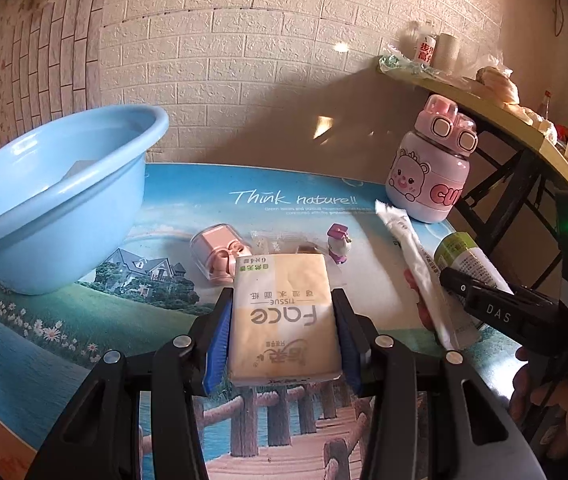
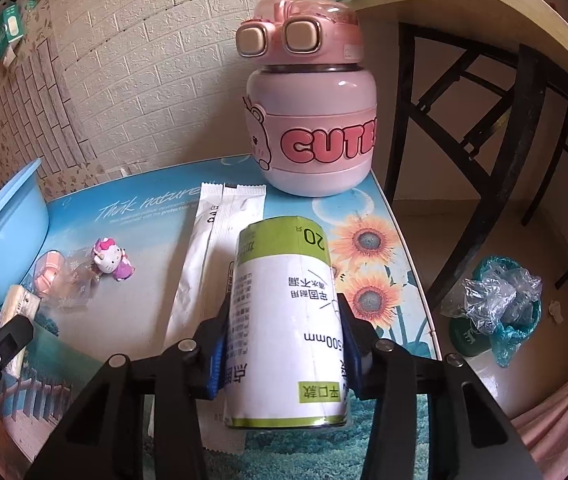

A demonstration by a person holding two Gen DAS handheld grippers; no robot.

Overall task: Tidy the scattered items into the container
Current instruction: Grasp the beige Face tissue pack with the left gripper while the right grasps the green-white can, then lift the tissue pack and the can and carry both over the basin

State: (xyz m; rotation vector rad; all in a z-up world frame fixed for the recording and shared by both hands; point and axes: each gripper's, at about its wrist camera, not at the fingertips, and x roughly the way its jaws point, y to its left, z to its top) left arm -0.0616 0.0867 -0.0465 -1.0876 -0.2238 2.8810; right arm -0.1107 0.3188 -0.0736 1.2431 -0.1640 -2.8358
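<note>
While my left gripper (image 1: 284, 334) is clamped on the tissue pack (image 1: 284, 320), held clear of the table top, my right gripper (image 2: 284, 346) has its blue pads pressed on both sides of the green-and-white roll (image 2: 285, 320), which lies near the table's (image 2: 379, 208) right edge. A long white sachet (image 2: 208, 264) lies just beside that roll on its left, touching or nearly so. Behind them the pink bear bottle (image 2: 311, 128) stands upright in the far right corner. Mid-table sit a small kitten figurine (image 2: 110, 262), a pink case (image 1: 220, 254) and a clear snack wrapper (image 1: 264, 242), close together. At the left edge stands the blue basin (image 1: 48, 200), with something pale lying inside.
</note>
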